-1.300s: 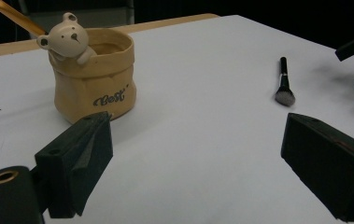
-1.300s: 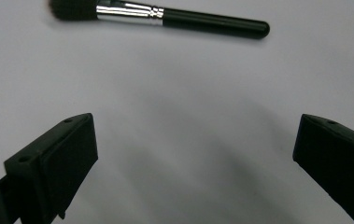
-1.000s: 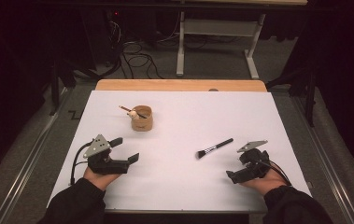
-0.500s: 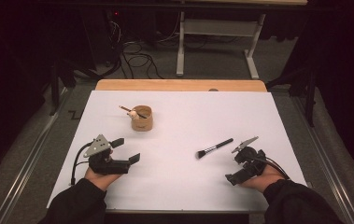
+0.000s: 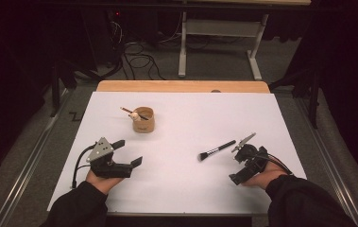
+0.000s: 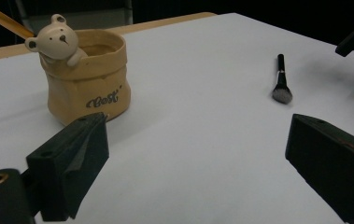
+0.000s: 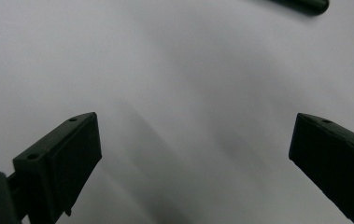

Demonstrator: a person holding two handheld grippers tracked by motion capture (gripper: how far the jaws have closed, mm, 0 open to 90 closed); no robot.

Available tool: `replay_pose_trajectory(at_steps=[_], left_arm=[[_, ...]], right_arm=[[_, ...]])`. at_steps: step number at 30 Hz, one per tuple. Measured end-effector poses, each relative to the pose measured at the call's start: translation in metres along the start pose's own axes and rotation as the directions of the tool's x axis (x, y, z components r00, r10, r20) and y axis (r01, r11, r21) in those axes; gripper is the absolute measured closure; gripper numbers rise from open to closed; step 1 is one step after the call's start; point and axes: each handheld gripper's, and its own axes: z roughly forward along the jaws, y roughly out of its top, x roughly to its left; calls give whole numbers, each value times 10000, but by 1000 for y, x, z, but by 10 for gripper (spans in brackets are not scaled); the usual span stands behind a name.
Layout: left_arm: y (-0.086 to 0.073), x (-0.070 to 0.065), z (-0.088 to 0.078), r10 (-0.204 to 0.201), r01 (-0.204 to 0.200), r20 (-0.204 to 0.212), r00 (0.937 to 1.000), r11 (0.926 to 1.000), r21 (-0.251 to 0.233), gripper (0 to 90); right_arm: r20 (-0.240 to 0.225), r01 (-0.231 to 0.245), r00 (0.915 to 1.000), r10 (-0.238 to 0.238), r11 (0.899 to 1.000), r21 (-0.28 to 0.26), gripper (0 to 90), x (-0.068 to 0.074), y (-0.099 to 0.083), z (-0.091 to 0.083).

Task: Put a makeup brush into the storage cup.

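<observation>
High view: white table [image 5: 181, 184], left gripper [image 5: 128, 152] near the front left, jaws spread and just opened further, nothing between them. Right gripper [image 5: 241, 150] front right, just beside the brush [image 5: 216, 150] handle, not touching. Cup [image 5: 144, 119] farther back, a stick in it.

Left gripper view: cup [image 6: 89, 80] shows a bear figure [image 6: 54, 39] on its rim and lettering; brush [image 6: 281, 80] lies flat well to its right.

Right gripper view: jaws spread over bare table, brush handle tip [image 7: 300, 4] at the top edge.
</observation>
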Motion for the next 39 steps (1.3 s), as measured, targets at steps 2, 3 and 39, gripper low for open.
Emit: replay_pose_trajectory(at_steps=[2,3,39], left_arm=[[0,0,0,8,-8,-40,10000,10000,-22,34],[0,0,0,-10,10,-38,10000,10000,-5,30],[-1,4,-3,-157,157,-9,9999,9999,-22,3]], right_arm=[[-1,84,10000,-84,10000,-11,33,-2,4,-1],[11,122,9999,-122,9999,-43,34,-4,6,-1],[-82,1535,9881,-1534,9881,46,104,-45,77,39]])
